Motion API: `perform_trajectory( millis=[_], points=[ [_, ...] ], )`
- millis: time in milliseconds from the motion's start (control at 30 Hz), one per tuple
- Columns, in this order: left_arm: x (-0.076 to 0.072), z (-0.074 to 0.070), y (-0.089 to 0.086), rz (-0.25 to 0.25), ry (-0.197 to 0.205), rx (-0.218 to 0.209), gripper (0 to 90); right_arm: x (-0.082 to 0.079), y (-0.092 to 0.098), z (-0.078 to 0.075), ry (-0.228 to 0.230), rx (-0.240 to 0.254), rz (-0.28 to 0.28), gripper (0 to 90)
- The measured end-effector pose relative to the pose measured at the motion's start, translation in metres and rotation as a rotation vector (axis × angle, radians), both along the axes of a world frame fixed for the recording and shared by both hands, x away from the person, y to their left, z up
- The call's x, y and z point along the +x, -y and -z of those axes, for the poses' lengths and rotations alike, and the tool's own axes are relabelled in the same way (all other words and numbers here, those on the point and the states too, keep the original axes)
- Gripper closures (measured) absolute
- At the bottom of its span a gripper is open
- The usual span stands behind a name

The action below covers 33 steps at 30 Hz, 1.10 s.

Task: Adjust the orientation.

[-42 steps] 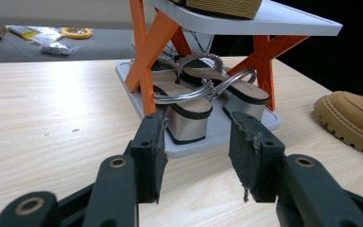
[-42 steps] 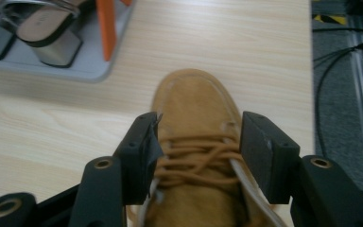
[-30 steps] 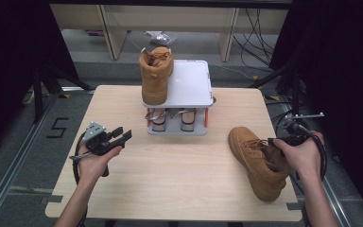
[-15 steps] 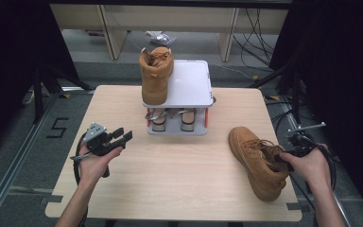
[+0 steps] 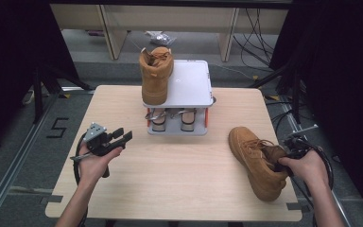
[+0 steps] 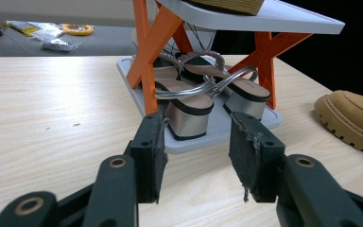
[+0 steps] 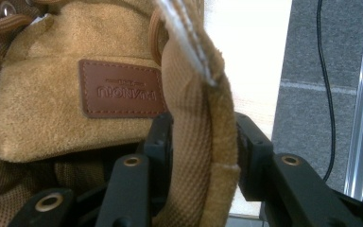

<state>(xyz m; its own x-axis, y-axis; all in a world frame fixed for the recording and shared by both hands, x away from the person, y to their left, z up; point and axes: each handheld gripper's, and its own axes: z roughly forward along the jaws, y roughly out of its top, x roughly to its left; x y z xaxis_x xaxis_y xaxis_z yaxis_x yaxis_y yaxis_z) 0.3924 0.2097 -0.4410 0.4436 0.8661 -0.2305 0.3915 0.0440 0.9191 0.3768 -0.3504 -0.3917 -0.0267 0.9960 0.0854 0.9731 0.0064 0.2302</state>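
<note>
Right gripper (image 7: pixel 201 142) jaws just been closing, now astride collar of tan boot (image 5: pixel 257 161) lying at right edge of surface (image 5: pixel 184 189). Pinch collar deep, firm before lifting. Left gripper (image 6: pixel 198 161) jaws apart, nothing between, facing shoe rack (image 5: pixel 191 92).

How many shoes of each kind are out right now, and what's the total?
Tan boots: 2, one on the rack's top shelf, one on the table with its collar between the right gripper's fingers.
Heeled sandals: 2, on the rack's bottom tray.
Total: 4 shoes.
</note>
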Motion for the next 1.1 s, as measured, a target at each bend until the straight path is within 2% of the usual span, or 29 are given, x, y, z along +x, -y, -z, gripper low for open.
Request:
perform_trajectory(
  millis=[33, 67, 133, 167, 200, 267, 300, 333, 400, 433, 467, 500, 567, 600, 633, 667, 767, 800, 833, 867, 967, 1000, 1100],
  points=[
    [0.000, 0.000, 0.000, 0.002, -0.001, 0.000, 55.2, 0.000, 0.000, 0.000, 0.000, 0.000, 0.000, 64.4],
    [0.000, 0.001, 0.000, 0.004, -0.002, 0.002, 55.2, 0.002, 0.004, 0.000, -0.016, -0.029, -0.060, 64.9],
    [0.000, 0.001, 0.000, 0.006, -0.003, 0.002, 55.1, 0.005, -0.001, -0.001, -0.055, -0.002, 0.007, 69.3],
    [0.001, 0.001, 0.000, 0.006, -0.005, 0.002, 55.1, 0.007, 0.003, 0.000, -0.049, -0.014, -0.054, 72.2],
    [0.001, 0.002, 0.000, 0.006, -0.006, 0.002, 55.0, 0.008, 0.002, 0.000, -0.065, -0.015, -0.057, 74.3],
    [0.001, 0.002, 0.000, 0.004, -0.006, 0.002, 55.0, 0.009, 0.002, 0.000, -0.067, -0.013, -0.068, 75.4],
    [0.001, 0.002, 0.000, 0.004, -0.008, 0.002, 55.0, 0.010, -0.004, -0.001, -0.090, -0.020, -0.028, 76.9],
    [0.001, 0.003, 0.000, 0.004, -0.008, 0.001, 55.0, 0.011, -0.002, -0.001, -0.092, -0.032, -0.058, 77.5],
    [0.001, 0.003, 0.000, 0.004, -0.008, 0.000, 55.0, 0.012, -0.004, -0.002, -0.110, -0.012, -0.007, 78.7],
    [0.001, 0.003, -0.001, 0.004, -0.008, 0.000, 55.0, 0.012, -0.004, -0.002, -0.110, -0.012, -0.007, 78.7],
    [0.001, 0.003, -0.001, 0.004, -0.010, -0.002, 55.1, 0.013, 0.001, -0.002, -0.097, -0.015, -0.053, 79.7],
    [0.001, 0.003, -0.001, 0.001, -0.012, -0.001, 55.1, 0.013, 0.001, -0.003, -0.092, 0.007, -0.025, 80.1],
    [0.002, 0.004, -0.001, 0.001, -0.013, -0.003, 55.1, 0.013, 0.003, -0.004, -0.096, 0.018, -0.019, 80.4],
    [0.002, 0.004, -0.001, 0.004, -0.012, -0.004, 55.0, 0.013, 0.001, -0.005, -0.097, 0.059, 0.038, 80.6],
    [0.002, 0.004, -0.001, 0.002, -0.014, -0.001, 55.1, 0.014, 0.009, -0.006, -0.085, 0.051, -0.032, 80.8],
    [0.002, 0.004, -0.001, 0.002, -0.015, -0.005, 55.1, 0.014, 0.005, -0.009, -0.093, 0.084, 0.037, 80.9],
    [0.002, 0.004, -0.002, 0.000, -0.015, -0.004, 55.1, 0.016, 0.007, -0.011, -0.075, 0.080, 0.027, 81.2],
    [0.002, 0.004, -0.002, -0.001, -0.015, -0.007, 55.1, 0.016, 0.006, -0.013, -0.075, 0.105, 0.049, 81.6],
    [0.002, 0.004, -0.002, -0.001, -0.015, -0.007, 55.1, 0.016, 0.006, -0.013, -0.075, 0.105, 0.049, 81.6],
    [0.003, 0.004, -0.003, -0.001, -0.017, -0.009, 55.1, 0.017, 0.002, -0.014, -0.082, 0.140, 0.107, 81.7],
    [0.003, 0.004, -0.004, -0.005, -0.017, -0.011, 55.1, 0.019, 0.005, -0.017, -0.092, 0.143, 0.090, 81.9],
    [0.003, 0.004, -0.004, -0.003, -0.017, -0.010, 55.1, 0.020, 0.006, -0.019, -0.094, 0.189, 0.121, 82.1],
    [0.003, 0.003, -0.005, -0.009, -0.016, -0.012, 55.2, 0.021, 0.010, -0.019, -0.086, 0.200, 0.112, 82.1]
  ],
)
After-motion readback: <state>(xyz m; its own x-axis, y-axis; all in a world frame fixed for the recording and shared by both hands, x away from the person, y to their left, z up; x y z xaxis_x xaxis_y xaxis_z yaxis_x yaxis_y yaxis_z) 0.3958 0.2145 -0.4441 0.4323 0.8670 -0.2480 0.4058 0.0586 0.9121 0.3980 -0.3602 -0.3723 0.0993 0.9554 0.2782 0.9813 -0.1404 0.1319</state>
